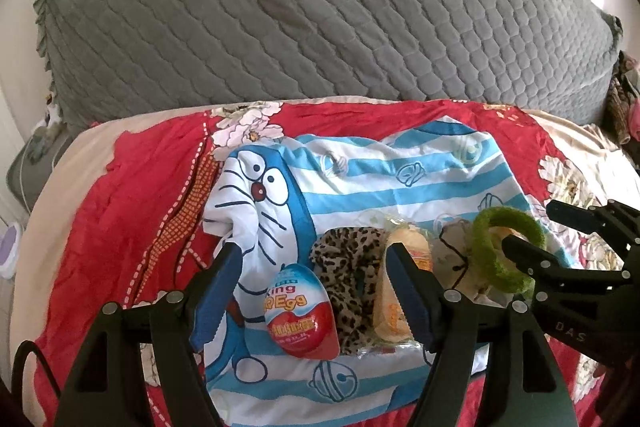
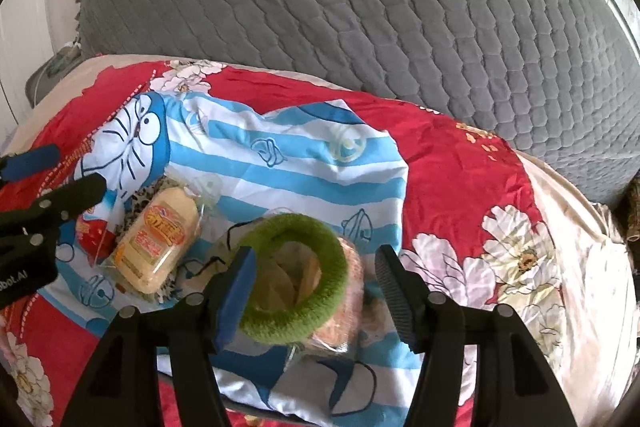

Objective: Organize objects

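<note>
While unclamped, green ring [image 2: 294, 277] between right tool [image 2: 316, 279] jaws

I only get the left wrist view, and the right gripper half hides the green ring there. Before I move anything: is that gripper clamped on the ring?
Observer: No. The right gripper straddles the green ring, and its right finger stands clear of it.
Operator: Is anything under the ring?
Observer: Yes, a pinkish snack pack in clear wrap sticks out beneath its right side.
Operator: And inside the hole?
Observer: Pale crumpled wrapping shows through it.
</note>
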A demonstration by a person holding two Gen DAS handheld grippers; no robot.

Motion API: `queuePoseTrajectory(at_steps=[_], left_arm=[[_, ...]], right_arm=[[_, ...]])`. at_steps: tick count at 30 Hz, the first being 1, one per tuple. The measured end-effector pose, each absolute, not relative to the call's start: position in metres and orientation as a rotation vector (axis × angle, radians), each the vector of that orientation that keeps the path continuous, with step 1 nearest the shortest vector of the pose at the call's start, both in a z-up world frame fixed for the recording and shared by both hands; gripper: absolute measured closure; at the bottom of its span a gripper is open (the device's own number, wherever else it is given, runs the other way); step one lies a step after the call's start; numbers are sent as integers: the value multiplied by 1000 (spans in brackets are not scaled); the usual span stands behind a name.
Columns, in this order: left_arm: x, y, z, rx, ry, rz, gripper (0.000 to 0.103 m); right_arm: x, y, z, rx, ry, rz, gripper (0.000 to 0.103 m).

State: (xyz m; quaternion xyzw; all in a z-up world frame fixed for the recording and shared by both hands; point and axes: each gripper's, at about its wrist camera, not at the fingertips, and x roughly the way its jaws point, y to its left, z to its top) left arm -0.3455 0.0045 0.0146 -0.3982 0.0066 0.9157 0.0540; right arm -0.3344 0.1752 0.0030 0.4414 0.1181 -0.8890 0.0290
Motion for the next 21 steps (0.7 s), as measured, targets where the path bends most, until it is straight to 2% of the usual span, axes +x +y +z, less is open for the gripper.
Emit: queuePoseTrajectory(at_steps=[14, 21], left_arm=[[-335, 2, 29, -1177, 16, 2801, 26], [-328, 4, 38, -1160, 52, 2819, 23]], right_arm=[[-324, 178, 23, 1294, 300, -2767, 36], [-317, 176, 32, 1272, 299, -2780, 27]])
